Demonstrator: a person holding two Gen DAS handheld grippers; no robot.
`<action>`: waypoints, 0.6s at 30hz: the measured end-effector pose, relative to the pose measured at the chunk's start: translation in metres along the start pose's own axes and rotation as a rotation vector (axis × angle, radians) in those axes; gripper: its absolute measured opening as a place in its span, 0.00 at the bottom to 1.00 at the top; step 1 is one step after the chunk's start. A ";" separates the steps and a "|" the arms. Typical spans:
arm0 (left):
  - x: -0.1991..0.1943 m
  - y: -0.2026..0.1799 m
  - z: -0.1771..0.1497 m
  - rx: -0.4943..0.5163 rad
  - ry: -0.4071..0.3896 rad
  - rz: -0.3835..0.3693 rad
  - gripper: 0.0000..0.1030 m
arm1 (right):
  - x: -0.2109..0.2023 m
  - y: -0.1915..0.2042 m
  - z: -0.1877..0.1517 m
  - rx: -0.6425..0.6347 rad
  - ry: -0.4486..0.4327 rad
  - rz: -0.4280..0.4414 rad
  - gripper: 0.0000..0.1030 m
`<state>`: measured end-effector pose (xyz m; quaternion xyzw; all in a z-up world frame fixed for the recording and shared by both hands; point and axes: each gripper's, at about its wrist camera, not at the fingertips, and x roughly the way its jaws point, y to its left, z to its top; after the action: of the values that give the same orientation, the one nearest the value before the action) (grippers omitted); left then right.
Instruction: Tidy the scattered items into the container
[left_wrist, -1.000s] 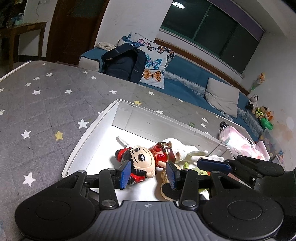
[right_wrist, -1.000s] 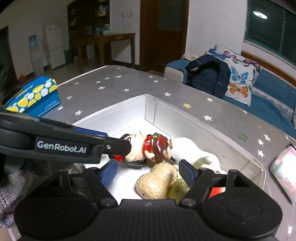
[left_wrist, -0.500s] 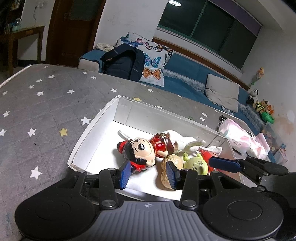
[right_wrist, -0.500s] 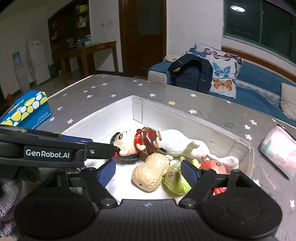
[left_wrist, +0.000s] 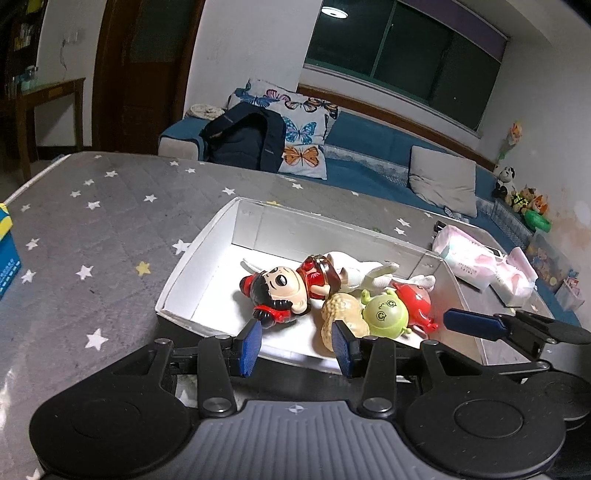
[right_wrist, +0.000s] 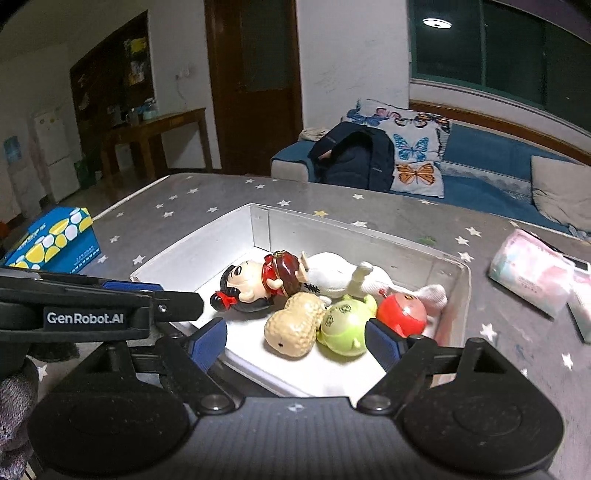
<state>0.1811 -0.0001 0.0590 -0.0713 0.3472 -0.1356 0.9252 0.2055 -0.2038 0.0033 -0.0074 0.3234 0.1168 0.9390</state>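
A white open box (left_wrist: 207, 251) (right_wrist: 192, 247) sits on the grey star-patterned table. Inside lie a red-and-black doll (left_wrist: 282, 290) (right_wrist: 255, 286), a white plush (left_wrist: 364, 273) (right_wrist: 340, 273), a tan peanut toy (left_wrist: 341, 314) (right_wrist: 293, 326), a green round toy (left_wrist: 384, 314) (right_wrist: 343, 326) and a red round toy (left_wrist: 415, 299) (right_wrist: 402, 314). My left gripper (left_wrist: 295, 347) is open and empty at the box's near rim. My right gripper (right_wrist: 295, 341) is open and empty, also at the near rim. Each gripper shows from the side in the other's view.
A blue and yellow tissue box (right_wrist: 55, 240) stands at the table's left edge. Pink tissue packs (left_wrist: 480, 262) (right_wrist: 532, 269) lie to the right of the box. A blue sofa with cushions and a dark backpack (left_wrist: 247, 140) is behind the table.
Both grippers have pulled back and up out of the box, empty. The toys stay in the box, and more of them now shows.
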 end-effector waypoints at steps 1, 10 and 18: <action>-0.003 0.000 -0.002 0.006 -0.005 0.002 0.43 | -0.002 -0.001 -0.002 0.010 -0.003 -0.005 0.82; -0.020 -0.005 -0.020 0.058 -0.013 0.041 0.43 | -0.021 0.002 -0.018 0.042 -0.032 -0.043 0.85; -0.033 -0.005 -0.033 0.080 -0.018 0.065 0.43 | -0.038 0.008 -0.031 0.049 -0.062 -0.075 0.86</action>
<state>0.1339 0.0035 0.0557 -0.0240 0.3354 -0.1186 0.9343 0.1557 -0.2071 0.0028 0.0072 0.2966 0.0736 0.9521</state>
